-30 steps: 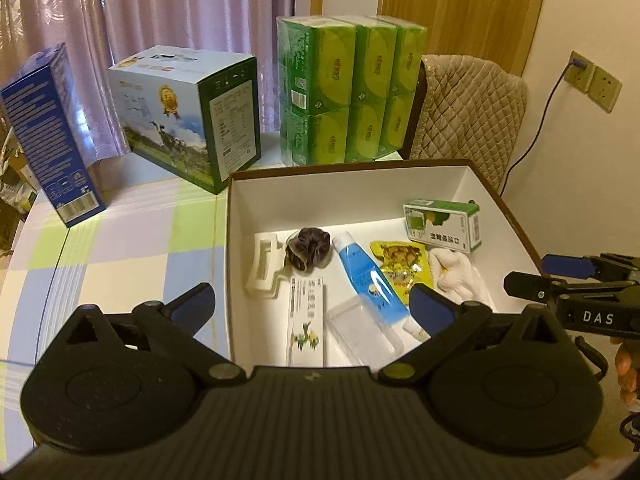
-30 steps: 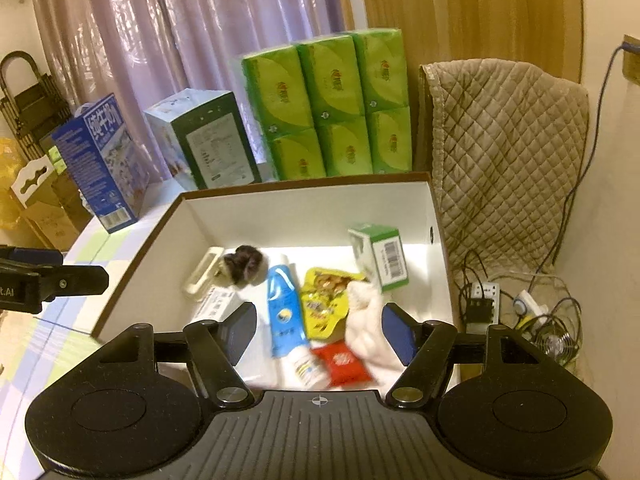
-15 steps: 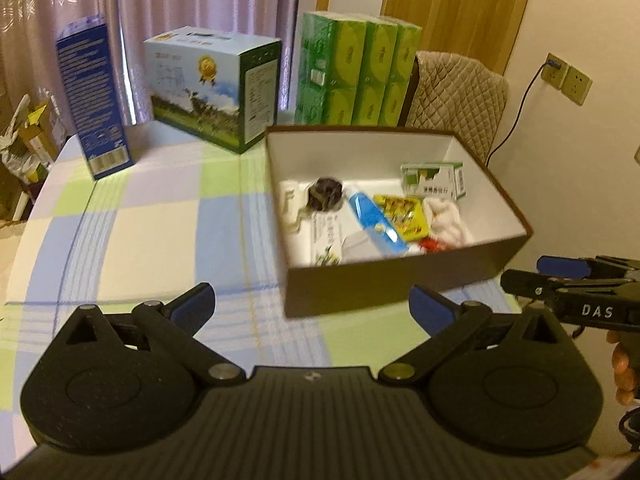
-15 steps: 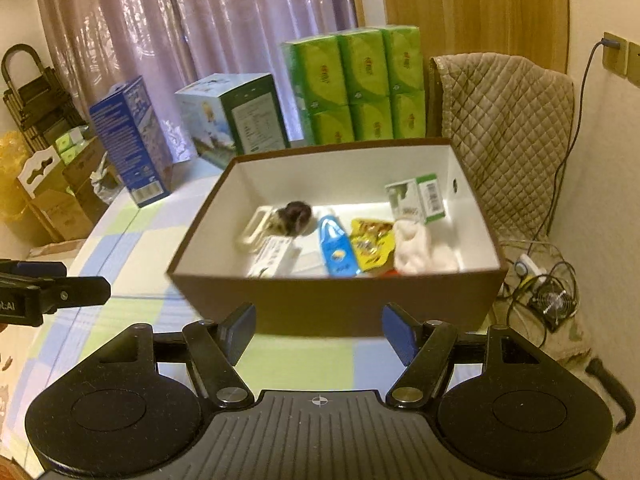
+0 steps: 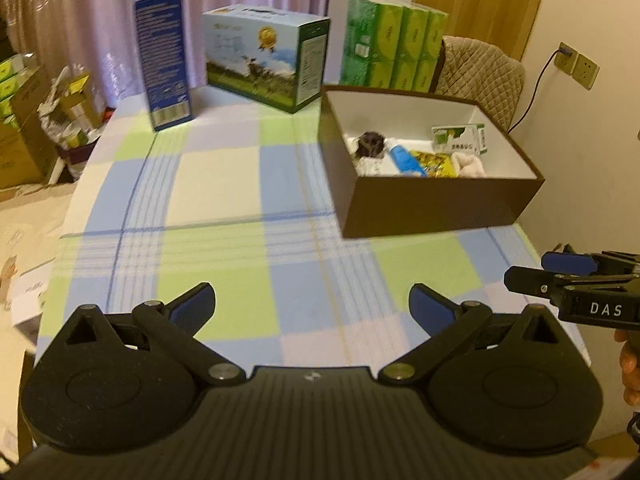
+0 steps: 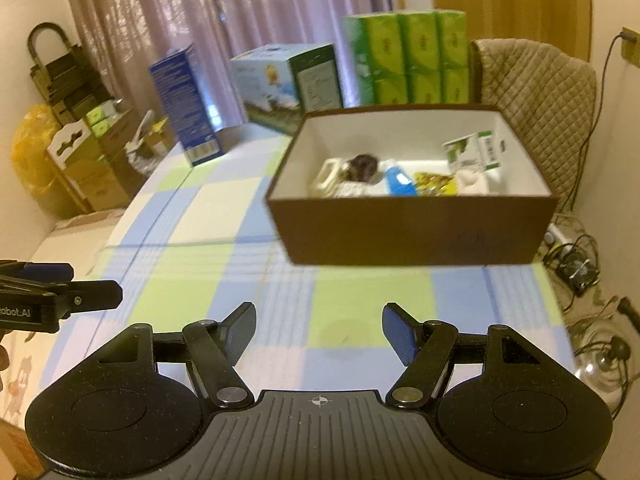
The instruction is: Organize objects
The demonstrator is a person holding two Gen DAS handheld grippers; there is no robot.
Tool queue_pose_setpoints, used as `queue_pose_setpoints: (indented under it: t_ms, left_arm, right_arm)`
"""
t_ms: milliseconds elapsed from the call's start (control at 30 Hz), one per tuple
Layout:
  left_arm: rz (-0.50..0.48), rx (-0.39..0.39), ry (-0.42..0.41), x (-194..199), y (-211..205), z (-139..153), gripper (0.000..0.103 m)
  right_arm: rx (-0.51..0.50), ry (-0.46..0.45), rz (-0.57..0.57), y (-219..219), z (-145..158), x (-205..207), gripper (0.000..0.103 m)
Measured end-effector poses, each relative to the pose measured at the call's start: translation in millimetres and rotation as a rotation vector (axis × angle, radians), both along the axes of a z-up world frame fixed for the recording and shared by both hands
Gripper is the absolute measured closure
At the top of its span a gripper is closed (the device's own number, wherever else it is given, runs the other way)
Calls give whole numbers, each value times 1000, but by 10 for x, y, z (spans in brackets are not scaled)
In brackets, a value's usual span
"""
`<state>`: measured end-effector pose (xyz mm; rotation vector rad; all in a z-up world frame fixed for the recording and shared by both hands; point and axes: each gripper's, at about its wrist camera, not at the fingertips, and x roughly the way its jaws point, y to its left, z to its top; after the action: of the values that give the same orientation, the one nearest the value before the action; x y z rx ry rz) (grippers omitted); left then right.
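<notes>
On the desk [image 5: 224, 184], covered by a checked cloth, a brown box [image 5: 436, 204] sits at the far right, well apart from both of my tools. My left hand-held gripper [image 5: 312, 304] hovers above the near part of the desk with its jaws spread wide and nothing between them. My right hand-held gripper [image 6: 319, 330] is likewise spread and empty, facing the box [image 6: 412, 228]. Inside the box lie a dark scrunchie [image 6: 362, 167], a blue tube [image 6: 400, 184], a yellow packet [image 6: 434, 183], a white cloth [image 6: 472, 180] and a green-and-white carton [image 6: 474, 152] leaning on the right wall. Behind the box stand a stack of green tissue packs [image 5: 394, 46], a milk carton case [image 5: 266, 56] and a tall blue box [image 5: 162, 60].
</notes>
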<state>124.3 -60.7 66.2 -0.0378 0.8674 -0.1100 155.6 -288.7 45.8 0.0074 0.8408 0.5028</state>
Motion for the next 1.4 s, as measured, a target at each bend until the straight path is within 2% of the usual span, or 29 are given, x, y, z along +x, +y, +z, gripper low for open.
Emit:
queue_pose_setpoints:
  t_ms: [267,633,1400]
  left_arm:
    - [48,7,30,-404,301,-69,1]
    - [94,3,47,-781,534,-150,1]
    - [108,5,68,-1054,531,-258,1]
  right_arm:
    - [7,22,63,300,-81,-390,36]
    - [0,41,116,548,-160,-693,36]
    - [-5,61,148,602,-234,-963,36]
